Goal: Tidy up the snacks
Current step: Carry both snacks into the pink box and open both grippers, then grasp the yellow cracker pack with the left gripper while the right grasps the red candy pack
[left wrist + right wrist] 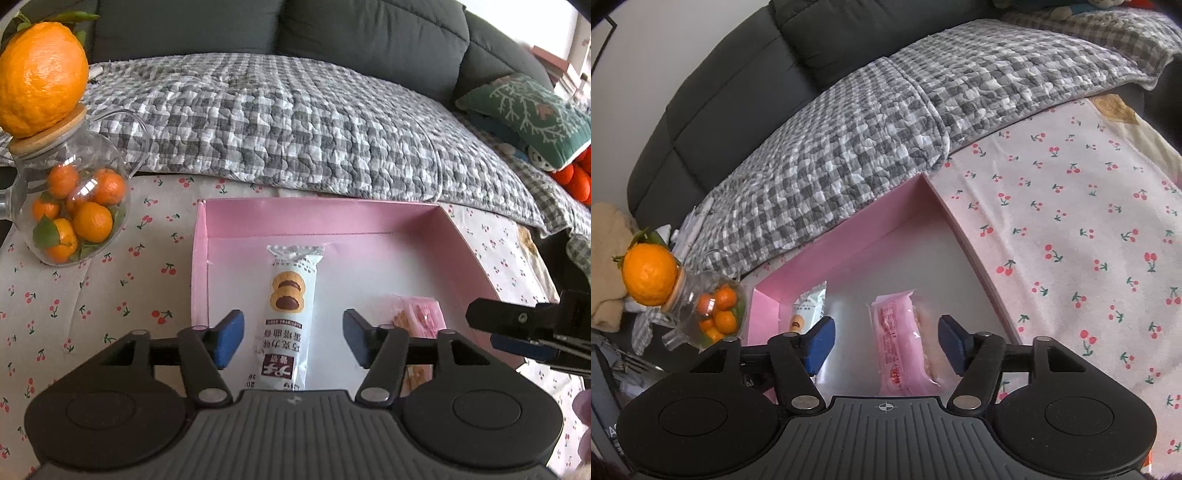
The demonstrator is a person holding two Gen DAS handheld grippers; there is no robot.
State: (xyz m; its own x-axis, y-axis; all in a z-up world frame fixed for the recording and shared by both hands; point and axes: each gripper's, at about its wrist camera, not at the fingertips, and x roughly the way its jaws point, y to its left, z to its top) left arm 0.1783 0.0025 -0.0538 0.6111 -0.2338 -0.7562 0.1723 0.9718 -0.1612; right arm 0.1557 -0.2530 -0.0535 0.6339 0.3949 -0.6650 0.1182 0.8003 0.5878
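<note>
Lying lengthwise in pink box, cookie packet

Soft daylight, sharp focus, strong fisheye curvature

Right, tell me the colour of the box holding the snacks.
Pink walls, pale whitish floor; the box shows best in the left wrist view.

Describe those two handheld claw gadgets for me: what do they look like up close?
Both look alike. The left gripper and right gripper each have a ribbed dark grey body with a small crosshair mark, two round black side housings, black linkage arms with silver pivot pins, and two fingers ending in blue pads. Thin cables run along the right gripper where it shows in the left view.
</note>
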